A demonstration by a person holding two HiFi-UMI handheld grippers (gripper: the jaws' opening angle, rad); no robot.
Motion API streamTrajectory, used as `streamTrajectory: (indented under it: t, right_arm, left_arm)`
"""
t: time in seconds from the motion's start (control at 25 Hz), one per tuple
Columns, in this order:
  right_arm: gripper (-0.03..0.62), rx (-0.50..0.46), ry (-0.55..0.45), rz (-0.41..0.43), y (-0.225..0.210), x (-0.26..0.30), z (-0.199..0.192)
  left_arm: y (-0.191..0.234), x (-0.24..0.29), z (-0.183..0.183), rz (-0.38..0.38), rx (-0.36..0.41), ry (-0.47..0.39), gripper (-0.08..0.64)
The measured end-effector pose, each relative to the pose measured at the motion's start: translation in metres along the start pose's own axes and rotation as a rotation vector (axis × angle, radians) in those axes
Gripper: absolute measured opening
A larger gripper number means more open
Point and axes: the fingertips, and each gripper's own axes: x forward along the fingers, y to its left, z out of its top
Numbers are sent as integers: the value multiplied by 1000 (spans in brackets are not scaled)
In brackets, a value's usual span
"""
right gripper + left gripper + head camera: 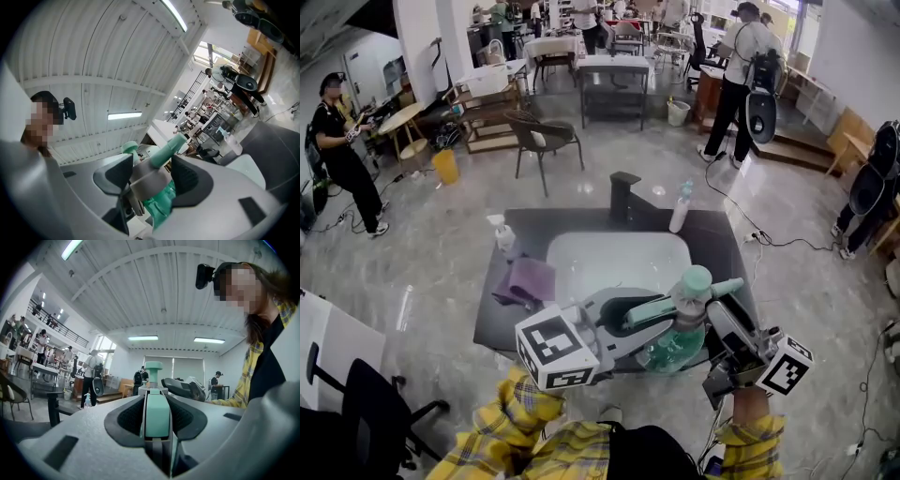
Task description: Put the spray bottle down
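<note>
While both grippers close on it from opposite sides, the teal spray bottle (675,349) stands upright at the near rim of the white sink (581,248), with its round cap on top and its nozzle pointing to the right of the sink in the head view. Its base overlaps the near edge of the dark worktop (722,246), and no view shows whether it touches there. Coming in from the left of the sink, the left gripper (649,314) has its jaws pinching the flat teal trigger (154,412), which fills the gap between the dark pads in the left gripper view. From the right of the sink, the right gripper (705,323) has its jaws clamped on the bottle's grey collar (149,180), with the nozzle poking out above the pads and the green body hanging below them. Behind the sink rises a black faucet (624,197), and a slim bottle (681,206) stands just right of it. Left of the sink lies a purple cloth (528,281), with a white sprayer (503,234) beside it at the sink's far left corner.
</note>
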Motion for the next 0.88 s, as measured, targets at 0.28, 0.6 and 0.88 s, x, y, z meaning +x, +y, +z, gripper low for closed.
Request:
streamTrajectory:
  t: [0.28,0.6,0.88]
  right_arm:
    - [241,-9,7,-25,-35,15,10]
    - [241,6,11,10,-82,16,48]
    - [241,2,43,63,-129,24,95]
  left_arm:
    - [34,19,-10,-13,-46,-6,120]
    - [64,71,-9,23,-36,6,120]
    - [99,125,-2,88,-17,-17,120]
